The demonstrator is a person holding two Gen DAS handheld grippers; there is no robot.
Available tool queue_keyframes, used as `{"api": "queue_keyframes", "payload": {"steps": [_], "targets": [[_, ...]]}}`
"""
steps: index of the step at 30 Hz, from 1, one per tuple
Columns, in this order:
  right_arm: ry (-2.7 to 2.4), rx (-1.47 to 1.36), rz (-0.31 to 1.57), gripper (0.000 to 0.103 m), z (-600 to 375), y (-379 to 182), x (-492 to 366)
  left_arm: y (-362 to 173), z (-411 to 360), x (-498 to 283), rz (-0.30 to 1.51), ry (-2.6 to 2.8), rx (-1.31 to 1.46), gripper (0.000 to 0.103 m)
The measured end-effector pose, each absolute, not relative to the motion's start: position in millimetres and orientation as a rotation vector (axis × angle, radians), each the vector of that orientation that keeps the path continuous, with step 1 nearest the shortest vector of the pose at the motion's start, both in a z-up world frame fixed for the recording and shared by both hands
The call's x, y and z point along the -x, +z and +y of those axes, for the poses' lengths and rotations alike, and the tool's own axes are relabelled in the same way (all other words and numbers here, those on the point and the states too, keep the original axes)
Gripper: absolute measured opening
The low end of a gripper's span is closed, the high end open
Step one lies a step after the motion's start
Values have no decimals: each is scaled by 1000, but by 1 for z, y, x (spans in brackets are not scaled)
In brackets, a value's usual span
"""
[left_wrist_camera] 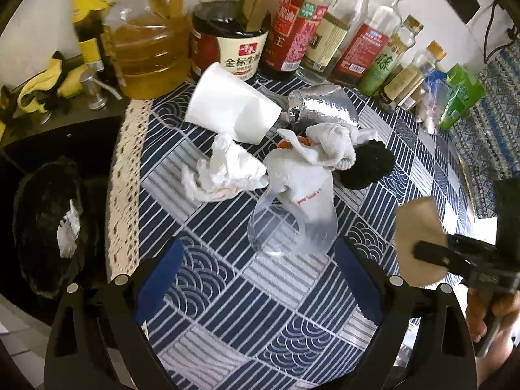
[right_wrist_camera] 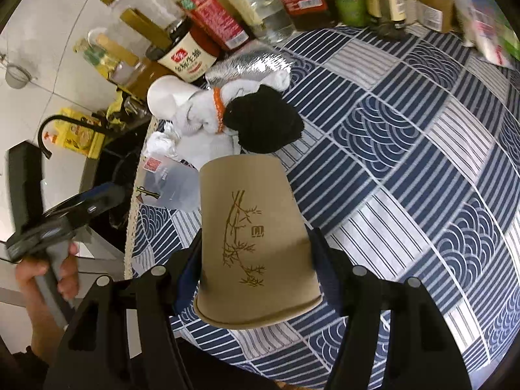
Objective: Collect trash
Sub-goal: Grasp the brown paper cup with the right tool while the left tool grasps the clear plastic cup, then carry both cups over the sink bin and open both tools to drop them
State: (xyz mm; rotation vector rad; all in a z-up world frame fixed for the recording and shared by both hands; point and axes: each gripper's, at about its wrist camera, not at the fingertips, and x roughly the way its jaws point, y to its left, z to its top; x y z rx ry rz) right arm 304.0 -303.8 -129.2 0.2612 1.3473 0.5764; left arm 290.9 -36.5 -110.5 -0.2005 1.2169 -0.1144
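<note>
Two grippers over a round table (left_wrist_camera: 292,308) with a blue-and-white patterned cloth. Right gripper (right_wrist_camera: 255,260) clamped on a brown paper cup (right_wrist_camera: 253,247), held upside down, rim toward the camera, base pointing away; pads press both sides of the cup wall. Bamboo print on the cup faces the lens. Cup appears lifted off the cloth, not touching the pile.

Left gripper (left_wrist_camera: 260,279) fingers spread wide, nothing between them; crushed clear plastic bottle (left_wrist_camera: 289,224) lies just ahead of the fingertips, not gripped. Behind it a trash pile: crumpled white tissue (left_wrist_camera: 224,172), white cloth (left_wrist_camera: 325,146), black sock-like lump (left_wrist_camera: 367,165), tipped white paper cup (left_wrist_camera: 230,104), silver foil pouch (left_wrist_camera: 325,107), all touching or overlapping.

Row of sauce and oil bottles (left_wrist_camera: 292,26) along the far table edge. Black bin bag (left_wrist_camera: 45,227) beside the table on the left, white scrap inside. Sink faucet (right_wrist_camera: 55,130) and tiled wall beyond.
</note>
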Motion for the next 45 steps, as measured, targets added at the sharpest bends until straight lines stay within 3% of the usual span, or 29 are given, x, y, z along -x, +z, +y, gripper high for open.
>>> {"api": "queue_keyframes", "payload": {"steps": [4,12,17,19,22,35,45], "targets": [[558,-305,1326,63,-317,-124,-294,-127,-39,-308,1251,-94,134,82],[508,-371,1326,63,-341,-125,-284,-166,-27,-325,1363,-116,224,44],[501,-386,1331,63,-342,-127,-280,-174,-27,-326,1376,-135,232,13],[505,-385,1332,63,-341,-128,-280,-173,-27,-324,1365,-142,236,7],[513,-383,1333,63,-336,-128,-280,-170,-27,-322,1347,-147,238,2],[559,-335,1341,63,-301,-126,-280,-143,-23,-298,1272,-185,264,2],[641,-256,1368,63,-233,-127,-278,-125,30,-260,1214,-134,336,2]]}}
